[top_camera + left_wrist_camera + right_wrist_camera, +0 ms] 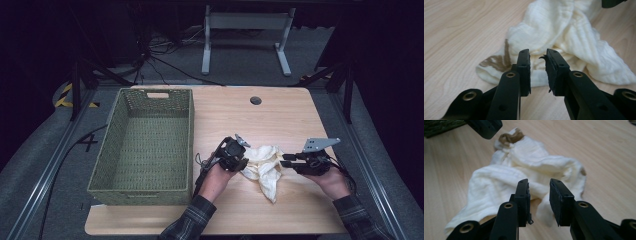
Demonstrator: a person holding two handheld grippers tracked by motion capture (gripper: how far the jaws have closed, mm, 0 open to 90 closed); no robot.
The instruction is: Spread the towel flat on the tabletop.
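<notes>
A crumpled cream cloth [262, 167] with brown patches lies on the wooden table [235, 115], right of centre. My left gripper [245, 162] rests at the cloth's left edge, pointing right. In the left gripper view its jaws [537, 53] stand open by a narrow gap, just short of the cloth [564, 32], with nothing between them. My right gripper [284, 161] sits at the cloth's right edge, pointing left. Its jaws [539, 182] are open too, low over the table, with the cloth [524, 165] just beyond the tips.
An empty green woven basket [145, 192] stands on the left part of the table, close to my left hand. A round cable hole [255, 100] sits near the far edge. Beyond the table stand white desk legs [206, 45] and floor cables.
</notes>
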